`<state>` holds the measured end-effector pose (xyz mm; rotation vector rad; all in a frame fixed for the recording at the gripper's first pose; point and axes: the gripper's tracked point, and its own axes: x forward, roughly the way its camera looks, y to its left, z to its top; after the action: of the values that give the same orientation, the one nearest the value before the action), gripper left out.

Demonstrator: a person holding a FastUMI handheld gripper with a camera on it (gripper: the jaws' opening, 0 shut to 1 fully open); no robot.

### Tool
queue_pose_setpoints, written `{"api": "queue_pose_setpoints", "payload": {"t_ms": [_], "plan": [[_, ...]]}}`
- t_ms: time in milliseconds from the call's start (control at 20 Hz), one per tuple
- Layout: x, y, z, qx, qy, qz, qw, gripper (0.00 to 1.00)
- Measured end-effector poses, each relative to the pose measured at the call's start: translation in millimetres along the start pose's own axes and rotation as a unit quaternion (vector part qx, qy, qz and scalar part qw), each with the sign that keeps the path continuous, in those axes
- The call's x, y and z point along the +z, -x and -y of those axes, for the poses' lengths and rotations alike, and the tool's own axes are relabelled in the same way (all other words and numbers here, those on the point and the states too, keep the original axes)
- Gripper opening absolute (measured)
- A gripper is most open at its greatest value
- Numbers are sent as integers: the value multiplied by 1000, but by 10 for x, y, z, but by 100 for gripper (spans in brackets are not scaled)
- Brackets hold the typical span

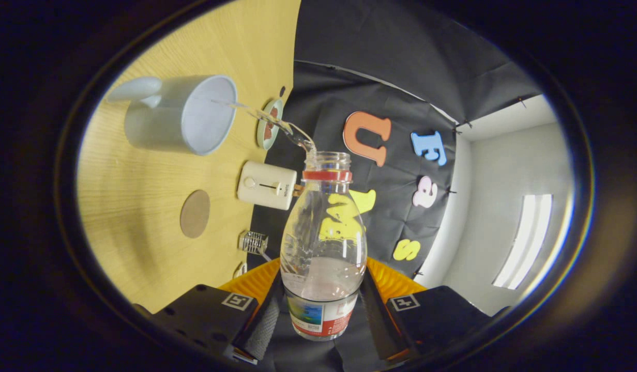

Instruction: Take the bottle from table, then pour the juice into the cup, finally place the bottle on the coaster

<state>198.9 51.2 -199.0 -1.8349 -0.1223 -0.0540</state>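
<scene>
The view was rolled right over, so the table [142, 232] ran up the left side, and the pour was on! Furthest left, the cup [179, 114] sat out on the open wood, well in from the edges, its mouth facing the bottle. A thin clear stream [269, 123] arced from the bottle's neck to the cup's rim; whether every drop landed inside, I could not tell. Below the cup lay a round brown coaster [195, 213], bare and waiting, also on open wood. Nearer the table's far edge, against the cloth wall, stood a small white box with a dial [267, 185], a little wire rack [253, 242] below it, and a green-rimmed dish [269, 124] just behind the stream.

Then the bottle [323, 243] itself: clear, red ring at the neck, cap off, held sideways between the fingers. The gripper [322, 315] was closed on its labelled base, 1 finger pressing each side, narrow and firm. Only a shallow pool of liquid remained, near the label.

By my reading, step 1 was done, with the bottle off the table and in the grip. Step 2 was under way and looked well along. Step 3 was left: righting the bottle and standing it on the coaster.
</scene>
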Motion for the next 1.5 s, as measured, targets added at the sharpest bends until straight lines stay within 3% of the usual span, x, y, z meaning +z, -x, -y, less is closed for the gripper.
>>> {"api": "queue_pose_setpoints", "payload": {"t_ms": [1500], "plan": [[-122, -34, 33, 0, 46, -5, 999, 81]]}}
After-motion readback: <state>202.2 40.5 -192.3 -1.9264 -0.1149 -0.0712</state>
